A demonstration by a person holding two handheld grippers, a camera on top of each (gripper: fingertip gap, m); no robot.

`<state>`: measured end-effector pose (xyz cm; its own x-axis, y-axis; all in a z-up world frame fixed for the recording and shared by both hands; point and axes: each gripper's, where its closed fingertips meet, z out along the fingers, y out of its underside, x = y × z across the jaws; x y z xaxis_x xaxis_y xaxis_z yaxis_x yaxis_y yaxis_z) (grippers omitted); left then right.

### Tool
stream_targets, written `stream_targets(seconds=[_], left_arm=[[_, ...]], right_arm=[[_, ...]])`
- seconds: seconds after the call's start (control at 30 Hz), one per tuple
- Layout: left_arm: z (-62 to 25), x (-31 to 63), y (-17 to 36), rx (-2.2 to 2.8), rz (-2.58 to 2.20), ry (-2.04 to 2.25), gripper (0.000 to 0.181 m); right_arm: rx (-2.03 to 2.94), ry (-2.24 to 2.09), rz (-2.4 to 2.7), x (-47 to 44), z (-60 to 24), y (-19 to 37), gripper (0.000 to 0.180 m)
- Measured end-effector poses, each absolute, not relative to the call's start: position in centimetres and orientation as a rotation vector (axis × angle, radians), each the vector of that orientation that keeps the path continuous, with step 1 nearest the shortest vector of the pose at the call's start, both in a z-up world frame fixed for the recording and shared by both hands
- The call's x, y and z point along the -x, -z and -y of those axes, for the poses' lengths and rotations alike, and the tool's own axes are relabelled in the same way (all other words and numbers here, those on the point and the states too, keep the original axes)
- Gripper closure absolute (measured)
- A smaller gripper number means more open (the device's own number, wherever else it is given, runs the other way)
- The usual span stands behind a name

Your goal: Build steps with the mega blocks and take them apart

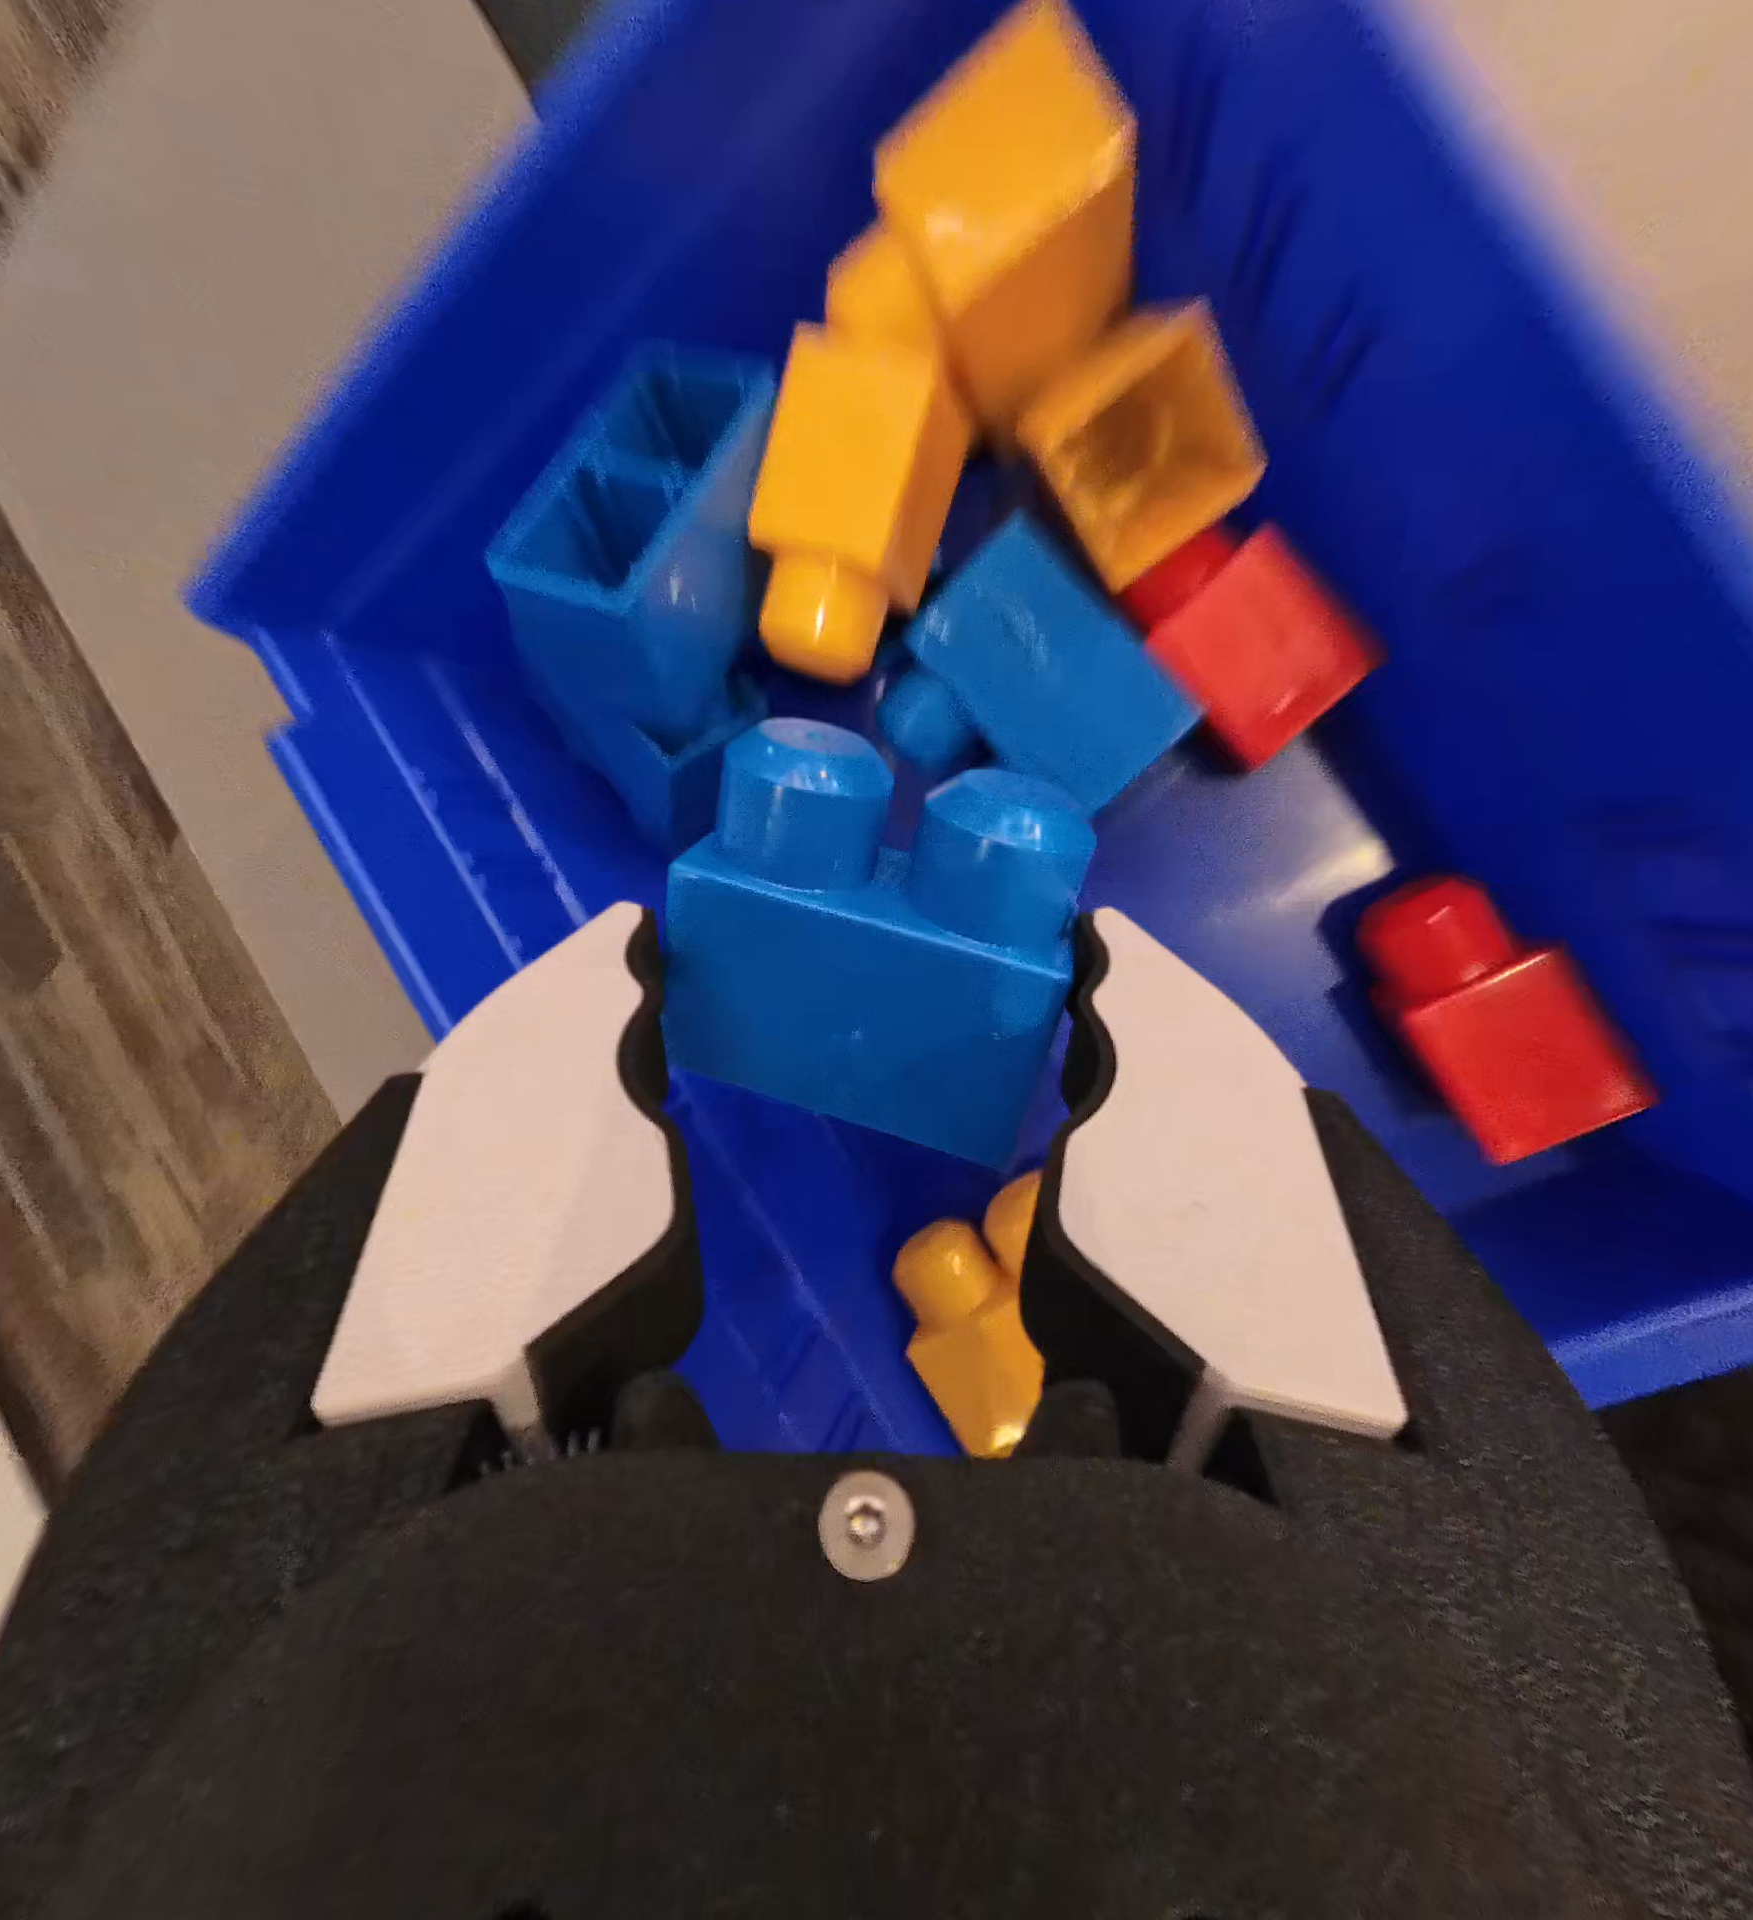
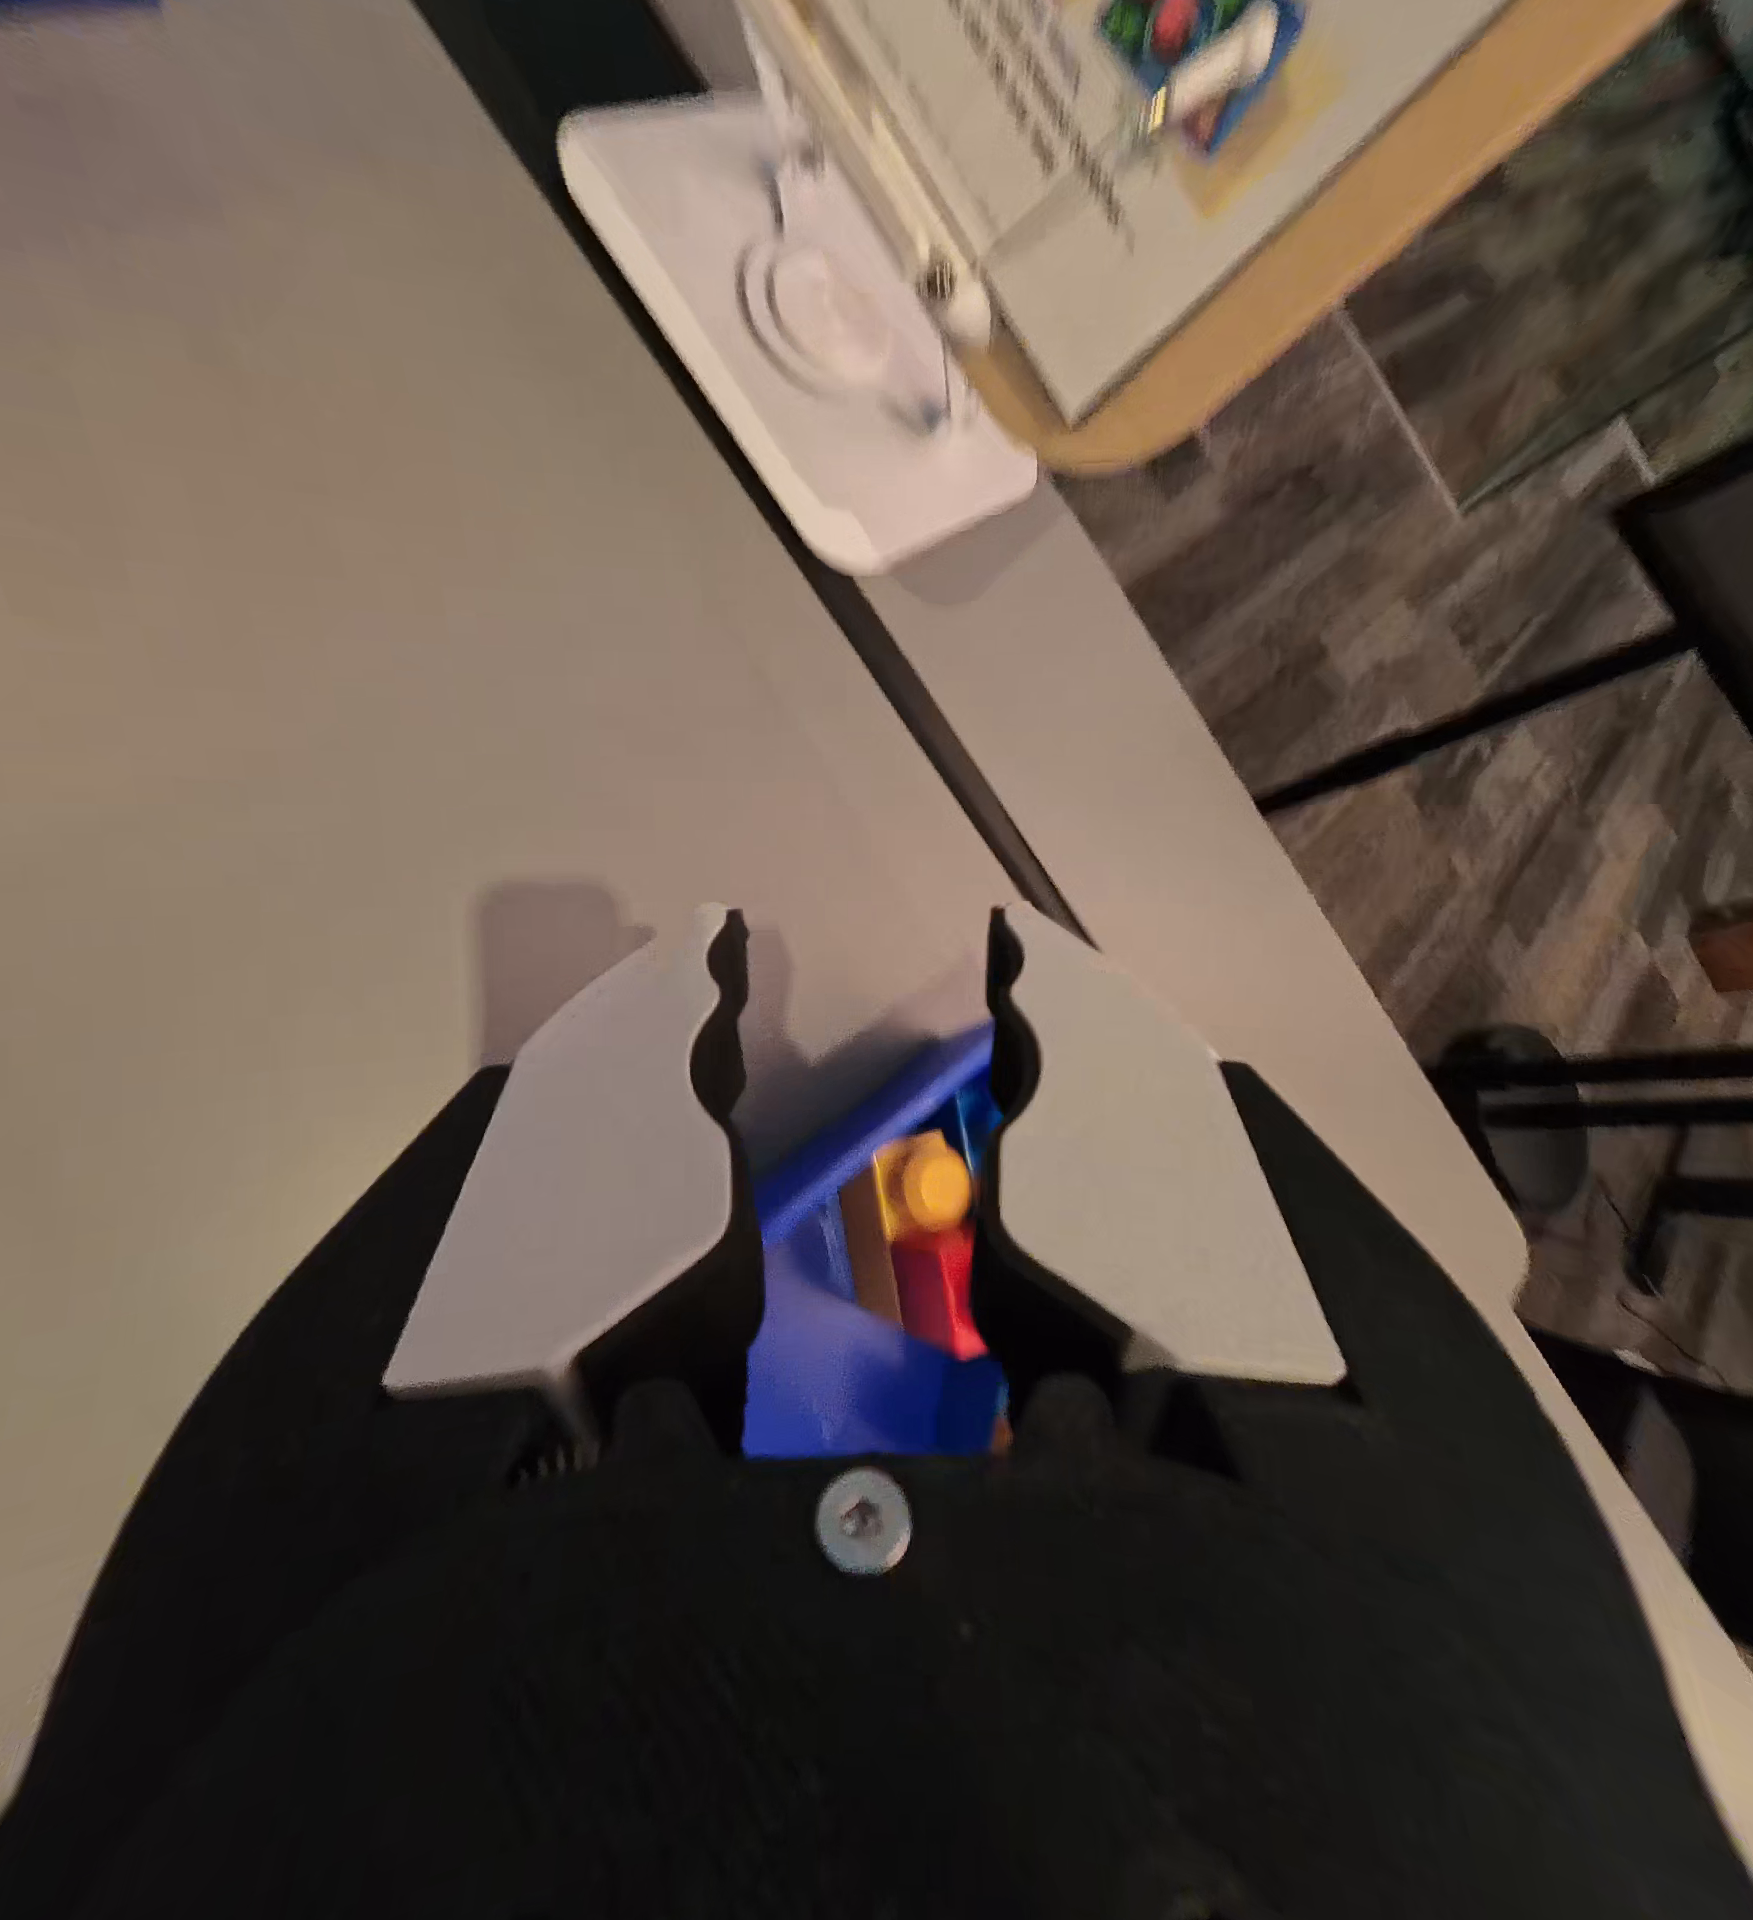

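Left tool (image 1: pixel 867 997) clamps a blue block (image 1: pixel 867 987) above the bin (image 1: pixel 1474 416); right tool (image 2: pixel 867 997) gapes empty. Next: carry block to desk (image 2: pixel 228 520).

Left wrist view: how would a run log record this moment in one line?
left gripper: shut on blue two-stud block | over blue bin | right gripper: open, empty

A: What do the blocks look like from where you sit?

B: I see a blue two-stud block (image 1: pixel 867 997) of smooth, shiny plastic. The yellow blocks (image 1: pixel 856 468) and red blocks (image 1: pixel 1506 1039) shine too. The blue bin (image 1: pixel 1537 416) is glossy plastic with ribbed walls.

A: And your grippers?

B: My left gripper (image 1: pixel 867 997) has a rough, matt black body, flat pale finger plates and a shiny metal screw (image 1: pixel 865 1527). My right gripper (image 2: pixel 864 966) looks the same. The table (image 2: pixel 228 520) is smooth and dull. The floor (image 2: pixel 1474 727) looks like wood.
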<state>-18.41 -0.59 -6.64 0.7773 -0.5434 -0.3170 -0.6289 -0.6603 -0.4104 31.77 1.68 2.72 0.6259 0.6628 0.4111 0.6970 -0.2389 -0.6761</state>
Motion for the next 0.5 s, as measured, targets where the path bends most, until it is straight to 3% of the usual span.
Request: stream_targets(seconds=[0.17, 0.3, 0.5], left_arm=[[0.2, 8.6, 0.0, 2.156, -0.883, 0.037, 0.105], [0.5, -1.3, -4.6, 1.827, -0.84, 0.156, 0.105], [2.7, -9.7, -2.9, 1.65, -0.975, 0.031, 0.106]], right_arm=[[1.674, -0.581, 0.925, -22.4, 0.8, -7.2, 0.135], [1.609, -0.96, 0.866, -16.2, 3.6, -7.2, 0.135], [1.611, -0.996, 0.802, -12.8, 4.4, -5.2, 0.135]])
